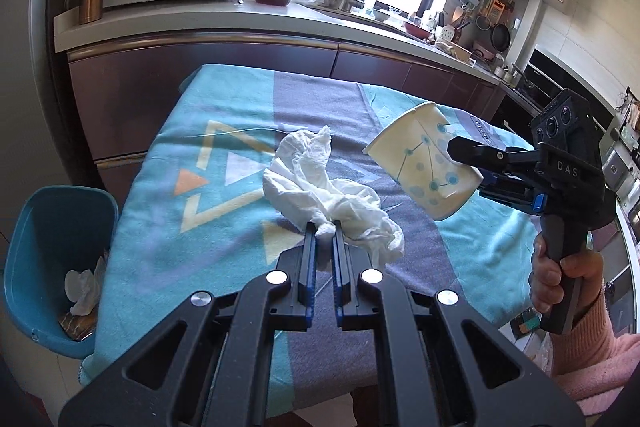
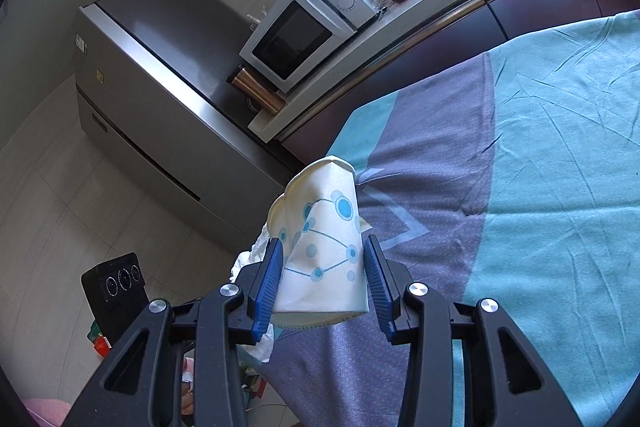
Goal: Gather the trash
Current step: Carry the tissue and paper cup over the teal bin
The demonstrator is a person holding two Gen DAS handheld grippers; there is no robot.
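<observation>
Crumpled tissue (image 1: 332, 187), pinched in the left hand-held gripper (image 1: 325, 231), and a dented paper cup (image 1: 424, 167), clamped in the right hand-held gripper (image 2: 323, 269), hang above the table (image 1: 168, 187), probably awaiting carry to the blue bin (image 1: 40, 227).

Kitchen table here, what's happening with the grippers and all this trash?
A person is clearing trash with two handheld grippers. The left gripper is shut on a crumpled tissue, and the right gripper is shut on a crushed paper cup, above the cloth-covered table. A blue bin beside the table already holds some.
</observation>
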